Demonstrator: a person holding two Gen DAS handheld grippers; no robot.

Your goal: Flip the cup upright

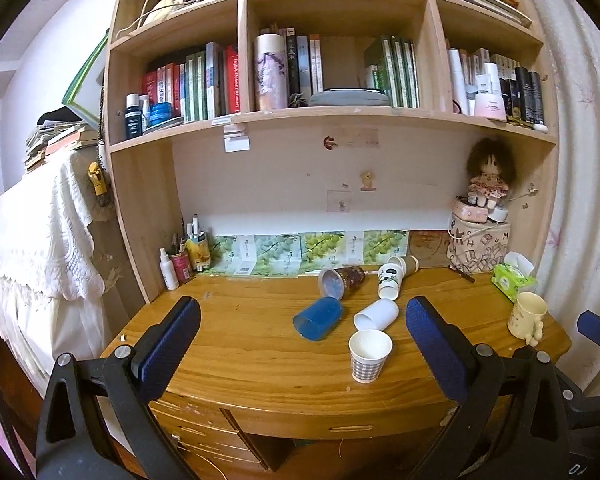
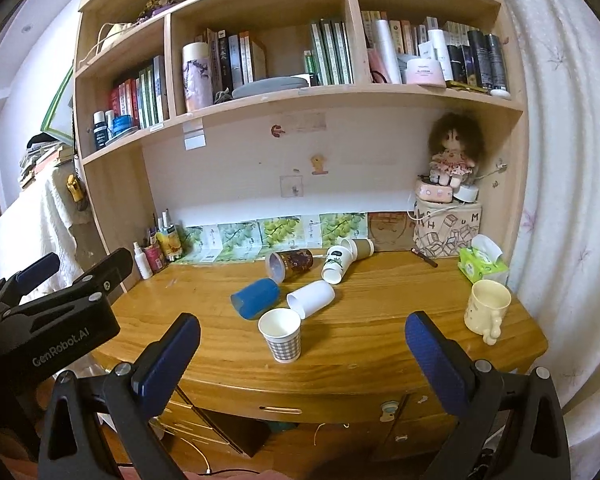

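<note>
Wooden desk (image 1: 240,344) with a cluster of cups mid-surface. Two stand upright: a checked paper cup (image 1: 369,355) nearest the front edge, and a cream mug (image 1: 527,317) far off at 3 o'clock. The rest lie on their sides: a blue cup (image 1: 318,317) at 10 o'clock of the checked one, a white cup (image 1: 376,314) just behind it at 12 and looking close to touching it, then a brown cup (image 1: 342,279), a white printed cup (image 1: 390,278) and a tan paper cup (image 1: 405,265) farther back near the wall. Left gripper (image 1: 302,344) hangs off the desk front, tongs wide apart, holding nothing. Right gripper (image 2: 302,346) likewise, tongs apart, empty. So five cups still need flipping; no grasp begun. Nearest candidates look like the blue or white one.
</note>
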